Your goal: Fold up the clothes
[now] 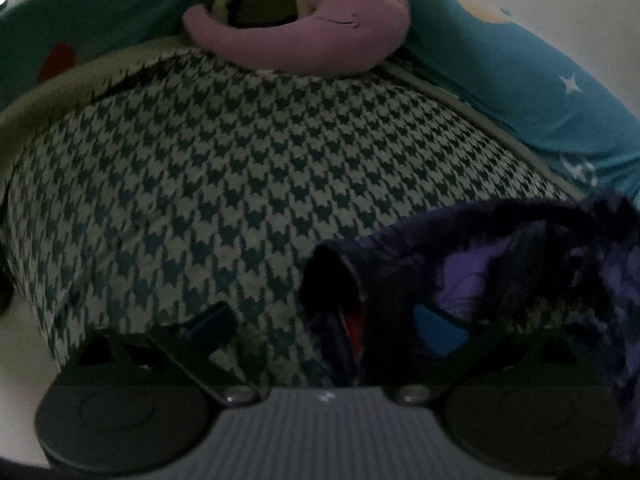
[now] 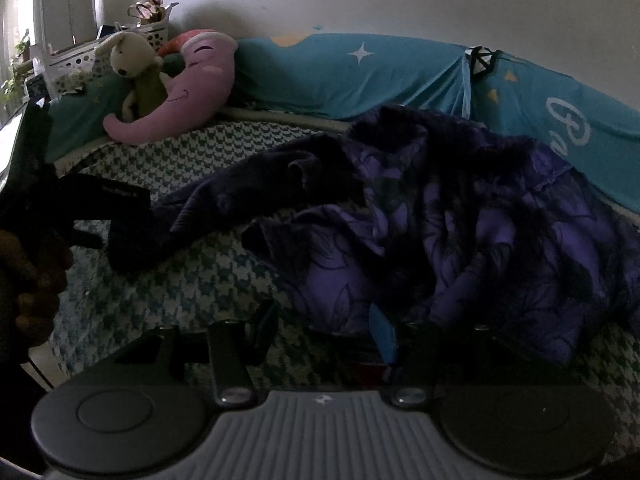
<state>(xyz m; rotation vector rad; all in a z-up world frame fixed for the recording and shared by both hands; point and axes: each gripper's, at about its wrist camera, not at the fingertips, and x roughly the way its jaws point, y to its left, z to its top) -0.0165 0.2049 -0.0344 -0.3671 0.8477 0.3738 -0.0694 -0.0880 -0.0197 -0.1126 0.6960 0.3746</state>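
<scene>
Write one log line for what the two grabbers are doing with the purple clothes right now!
stage: start of fold | left gripper: open, at sleeve edge of purple garment | right gripper: open, at hem | garment: crumpled on houndstooth bed cover

A bed (image 2: 192,152) in a green-and-white houndstooth cover is carrying a crumpled purple floral garment (image 2: 460,220), with a pink moon-shaped plush (image 2: 192,92) lying at its far edge.

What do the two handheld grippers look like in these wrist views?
Both match: the left gripper and right gripper have a ribbed grey body between two round black discs, black linkage arms on silver bolts, and blue-padded jaws, with a red patch near the pads. No cables or sleeve visible.
</scene>
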